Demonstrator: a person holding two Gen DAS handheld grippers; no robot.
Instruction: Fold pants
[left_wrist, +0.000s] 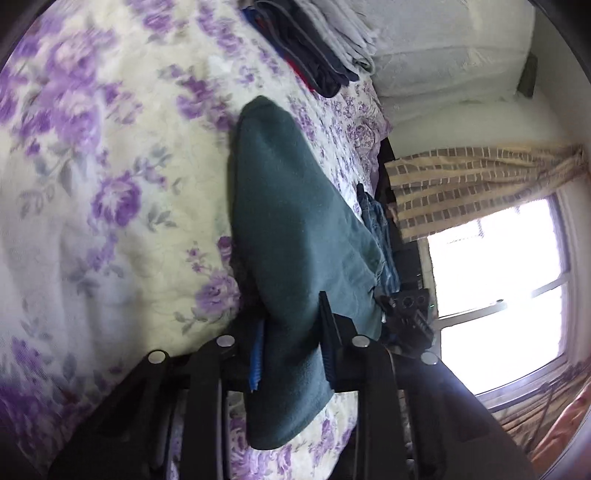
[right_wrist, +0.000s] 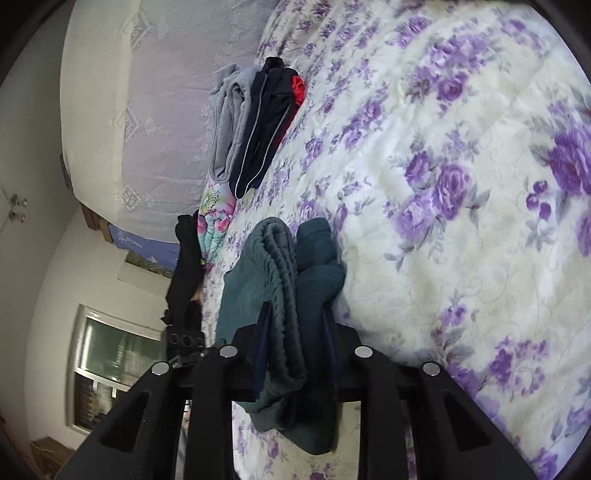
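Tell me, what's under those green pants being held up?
Under the green pants lies the floral bedspread. Both the left gripper and right gripper clamp them; the bedspread directly beneath is hidden.

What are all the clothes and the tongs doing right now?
Green pants: lifted, gripped at both ends.
Left tongs: shut on the pants.
Right tongs: shut on the bunched waistband.
Folded clothes: stacked on the bed.
Flowery bedspread: spread flat.
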